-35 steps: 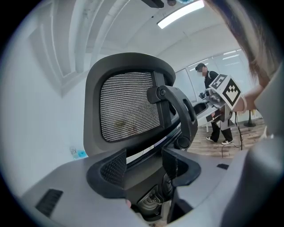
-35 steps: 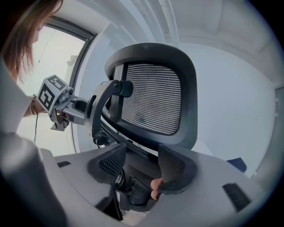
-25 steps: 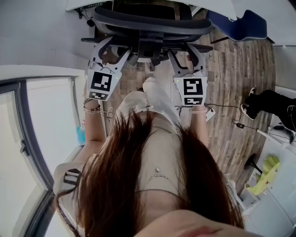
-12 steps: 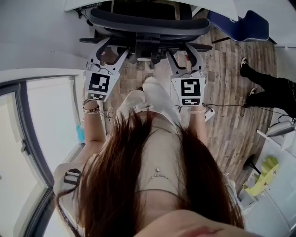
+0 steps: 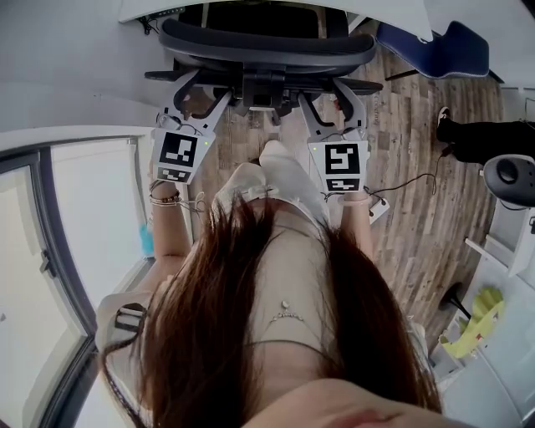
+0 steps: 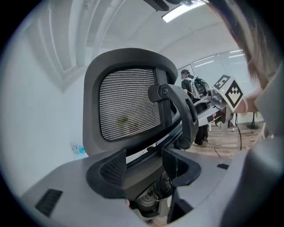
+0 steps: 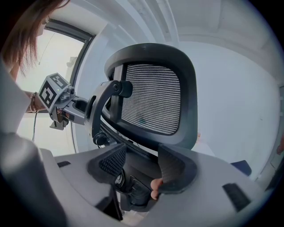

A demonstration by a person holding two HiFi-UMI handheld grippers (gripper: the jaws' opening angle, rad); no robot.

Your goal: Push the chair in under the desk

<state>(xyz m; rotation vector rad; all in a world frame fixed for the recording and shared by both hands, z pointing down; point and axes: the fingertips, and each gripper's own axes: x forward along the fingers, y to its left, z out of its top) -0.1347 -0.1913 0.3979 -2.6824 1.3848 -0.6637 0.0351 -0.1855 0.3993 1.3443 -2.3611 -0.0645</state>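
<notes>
Head view, nearest first: the person's long hair and light clothes fill the lower frame, and both arms reach forward. The left gripper (image 5: 203, 90) and right gripper (image 5: 326, 94) sit side by side, each pressed up to the rear of the chair (image 5: 267, 46), one on either side of its central spine.

Left gripper view: the left gripper (image 6: 144, 164) has its jaws spread wide and clamps nothing. The dark lower frame of the chair lies in the gap just ahead of the pads (image 6: 113, 167). The mesh backrest (image 6: 128, 104) rises straight above them, and the right gripper shows further off to the right.

Right gripper view: the right gripper (image 7: 140, 164) is likewise wide open and holds nothing. The chair's lower frame lies between its pads (image 7: 171, 168), and a fingertip (image 7: 155, 186) shows just under the right one. The backrest (image 7: 153, 104) stands directly above.

Beyond both grippers, the chair's back is close to the white desk (image 5: 393, 12). A blue seat (image 5: 451, 46) stands on the wooden floor (image 5: 418, 167), well off to the right of the right gripper.
</notes>
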